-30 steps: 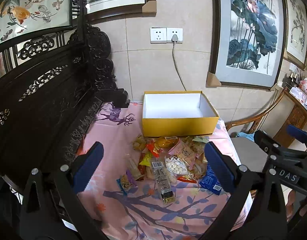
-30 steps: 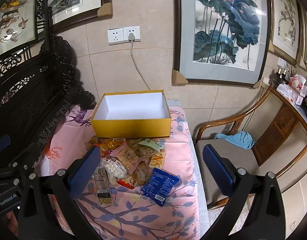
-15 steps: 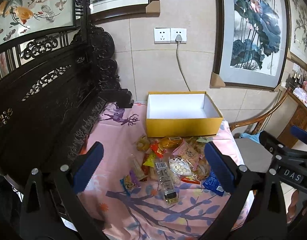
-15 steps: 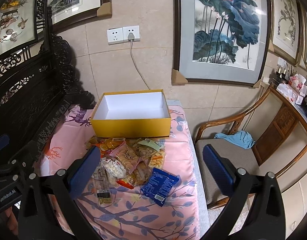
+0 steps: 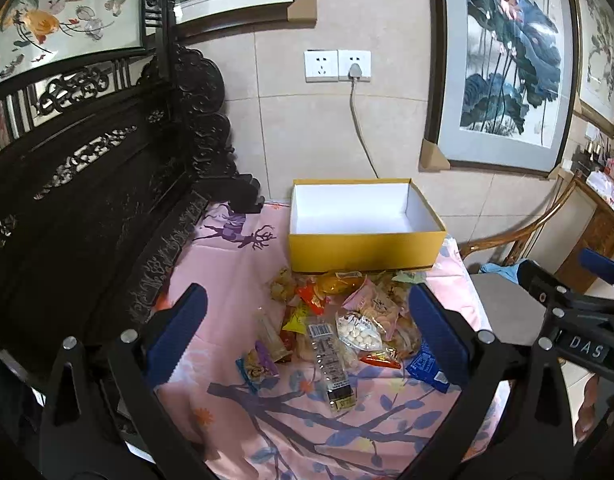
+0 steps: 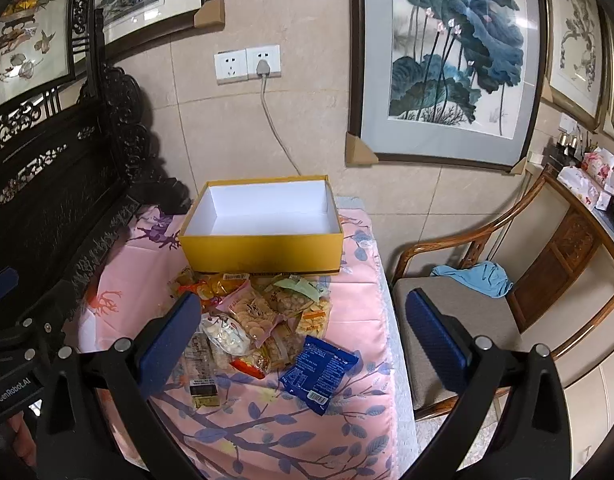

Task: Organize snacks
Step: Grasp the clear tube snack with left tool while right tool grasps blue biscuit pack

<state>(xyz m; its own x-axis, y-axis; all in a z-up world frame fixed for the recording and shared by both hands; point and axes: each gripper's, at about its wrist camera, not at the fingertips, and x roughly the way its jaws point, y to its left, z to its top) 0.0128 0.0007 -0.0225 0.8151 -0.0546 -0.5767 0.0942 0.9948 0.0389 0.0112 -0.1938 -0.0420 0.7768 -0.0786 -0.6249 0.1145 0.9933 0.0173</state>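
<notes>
Both tools hang above the near edge of the pink flowered tablecloth (image 6: 359, 280), nothing gripped. The left gripper (image 5: 307, 328) and right gripper (image 6: 303, 332) stand with blue pads spread wide. The heap of mixed foil and clear snack packets (image 5: 347, 320) lies mid-table, touching the front wall of the open yellow cardboard box (image 5: 367, 248), which sits empty at the far edge. Advisable: start with the loose blue crinkled packet (image 6: 319, 372) at the heap's right fringe, pinching one flat edge rather than the pile.
</notes>
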